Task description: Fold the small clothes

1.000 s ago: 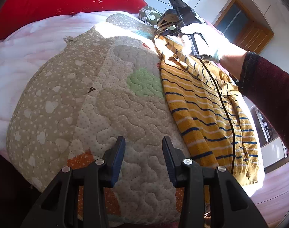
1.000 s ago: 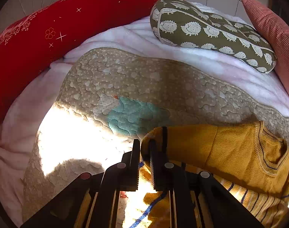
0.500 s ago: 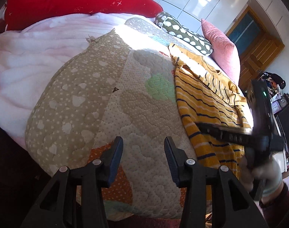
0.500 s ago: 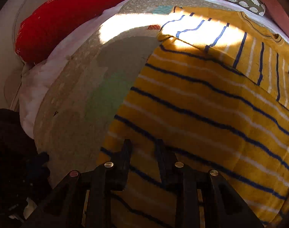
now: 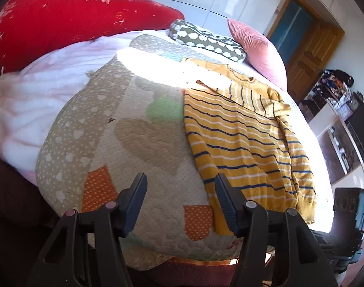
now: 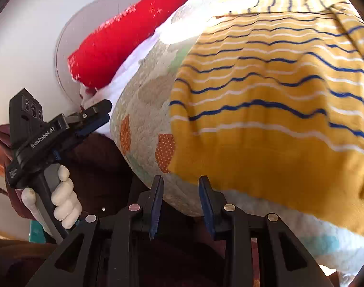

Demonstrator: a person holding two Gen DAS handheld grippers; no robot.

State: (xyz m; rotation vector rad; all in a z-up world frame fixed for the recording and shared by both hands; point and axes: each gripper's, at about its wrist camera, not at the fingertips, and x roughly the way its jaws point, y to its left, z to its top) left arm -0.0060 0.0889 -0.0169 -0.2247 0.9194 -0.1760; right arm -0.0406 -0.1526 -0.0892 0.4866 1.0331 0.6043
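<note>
A yellow sweater (image 5: 241, 143) with blue and white stripes lies flat on the patchwork quilt (image 5: 134, 143), one sleeve folded across its top. My left gripper (image 5: 180, 181) hovers over the quilt's near edge, just left of the sweater's hem. Its jaws are opening and nothing is between them. In the right wrist view the sweater (image 6: 277, 95) fills the right half. My right gripper (image 6: 181, 181) sits off the quilt's near edge, below the hem corner, jaws opening and empty. The left gripper (image 6: 98, 114) shows at the left, held by a gloved hand (image 6: 62, 198).
A long red cushion (image 5: 74, 24), a green patterned bolster (image 5: 206, 40) and a pink pillow (image 5: 256, 45) line the far side of the bed. A wooden door (image 5: 306, 47) and shelves (image 5: 337, 119) stand at the right. The right gripper's body (image 5: 349, 215) is at the bed's near right corner.
The right gripper let go of the sleeve at the far end and swept back to the near edge of the bed. The left gripper pulled back, rose a little and opened wider.
</note>
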